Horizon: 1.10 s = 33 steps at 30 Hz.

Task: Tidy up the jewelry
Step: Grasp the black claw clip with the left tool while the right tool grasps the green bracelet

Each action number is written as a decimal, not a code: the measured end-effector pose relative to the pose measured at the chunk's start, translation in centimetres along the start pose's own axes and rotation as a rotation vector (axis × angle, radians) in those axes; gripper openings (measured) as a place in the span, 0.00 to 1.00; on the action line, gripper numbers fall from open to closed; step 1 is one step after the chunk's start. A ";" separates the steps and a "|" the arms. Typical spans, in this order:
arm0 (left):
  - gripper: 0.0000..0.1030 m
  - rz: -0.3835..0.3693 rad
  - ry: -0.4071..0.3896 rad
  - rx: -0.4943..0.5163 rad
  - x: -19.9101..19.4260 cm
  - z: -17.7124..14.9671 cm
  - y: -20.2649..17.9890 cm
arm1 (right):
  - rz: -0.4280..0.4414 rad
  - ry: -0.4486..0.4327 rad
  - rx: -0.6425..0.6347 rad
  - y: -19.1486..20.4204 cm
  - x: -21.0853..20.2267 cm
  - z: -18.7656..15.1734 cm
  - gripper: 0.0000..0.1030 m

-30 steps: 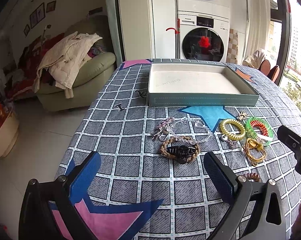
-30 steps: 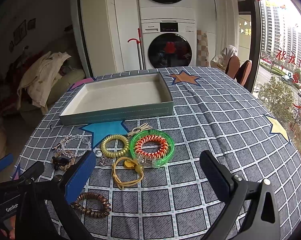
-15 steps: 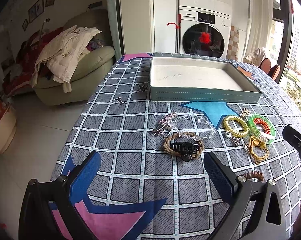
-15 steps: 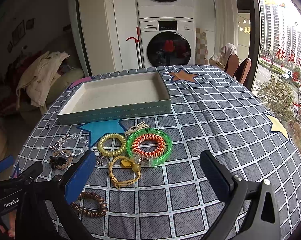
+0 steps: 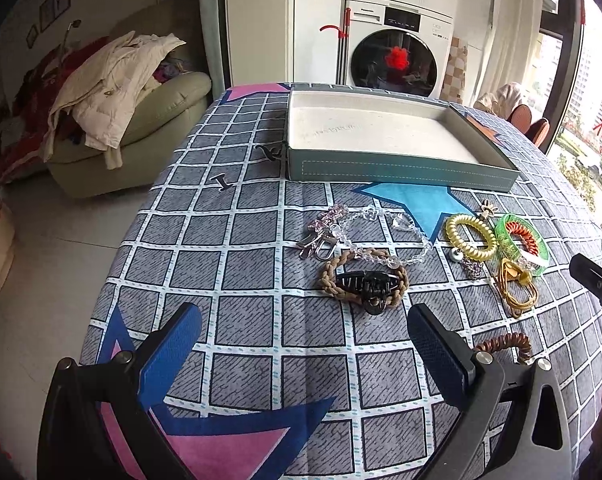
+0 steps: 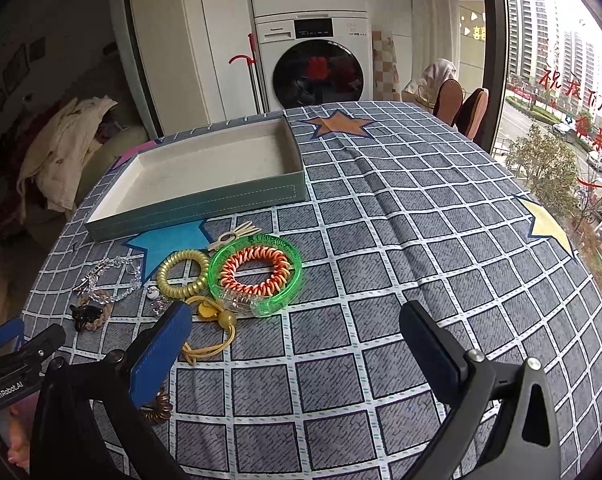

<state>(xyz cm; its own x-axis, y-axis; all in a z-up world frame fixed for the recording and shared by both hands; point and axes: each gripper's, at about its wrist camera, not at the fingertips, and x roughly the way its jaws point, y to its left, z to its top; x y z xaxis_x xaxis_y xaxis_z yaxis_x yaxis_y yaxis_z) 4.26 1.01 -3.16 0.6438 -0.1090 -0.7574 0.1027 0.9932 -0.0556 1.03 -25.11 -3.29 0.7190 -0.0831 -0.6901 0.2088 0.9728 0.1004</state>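
Grey checked cloth with coloured stars covers the worktop (image 5: 253, 272). The teal tray (image 5: 401, 170) with a pale lining sits toward the far edge of the worktop and holds nothing.

The jewelry lies in a loose row on the cloth, nearer than the tray:
- A clear bead chain (image 5: 385, 236) with a metal clasp lies toward the left edge of the group.
- A braided tan bracelet (image 5: 329, 276) sits just nearer than the chain, with a black hair claw (image 5: 367, 286) resting on it.
- A yellow coil ring (image 6: 183, 274) touches a green translucent bangle (image 6: 257, 268).
- An orange-and-white coil band (image 6: 255, 272) lies inside the bangle.
- A yellow cord tie (image 6: 211, 334) lies nearer than the bangle, partly behind the right gripper's left finger.
- A brown coil band (image 5: 505, 344) is closest to the near edge, partly hidden in both views.

The left gripper (image 5: 305, 344) hovers above the cloth near the hair claw, jaws spread wide, holding nothing. The right gripper (image 6: 297, 340) hovers nearer than the bangle, jaws likewise spread wide and holding nothing
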 end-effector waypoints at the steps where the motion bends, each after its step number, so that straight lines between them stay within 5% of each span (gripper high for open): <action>1: 1.00 -0.004 0.006 0.007 0.2 0.1 -0.1 | -0.003 0.010 0.006 -0.2 0.3 0.1 1.00; 10: 1.00 -0.048 0.004 0.129 1.0 1.2 -1.5 | -0.001 0.069 0.071 -2.0 2.4 2.3 0.97; 14: 0.88 -0.068 0.014 0.173 1.7 1.5 -2.2 | 0.005 0.095 0.086 -2.4 3.3 3.0 0.88; 19: 0.75 -0.094 0.038 0.193 2.5 1.5 -2.9 | 0.028 0.173 0.093 -2.1 5.1 2.9 0.53; 27: 0.36 -0.108 0.033 0.214 2.4 1.5 -3.0 | 0.019 0.234 0.067 -1.3 5.9 2.3 0.39; 29: 0.36 -0.119 0.035 0.204 2.4 1.6 -2.8 | 0.008 0.242 0.045 -1.0 6.0 2.3 0.36; 31: 0.36 -0.137 0.029 0.186 2.2 1.7 -2.4 | 0.022 0.248 0.043 -0.9 6.1 2.4 0.12; 33: 0.36 -0.155 0.024 0.165 1.9 1.8 -2.0 | 0.026 0.247 0.063 -1.2 6.1 2.4 0.07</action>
<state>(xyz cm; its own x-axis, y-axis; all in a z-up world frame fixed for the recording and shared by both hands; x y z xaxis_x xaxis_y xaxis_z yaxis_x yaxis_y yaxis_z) 6.65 -1.25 -3.34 0.5926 -0.2569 -0.7634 0.3231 0.9440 -0.0669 6.74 -27.30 -5.87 0.5424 0.0043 -0.8401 0.2390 0.9579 0.1592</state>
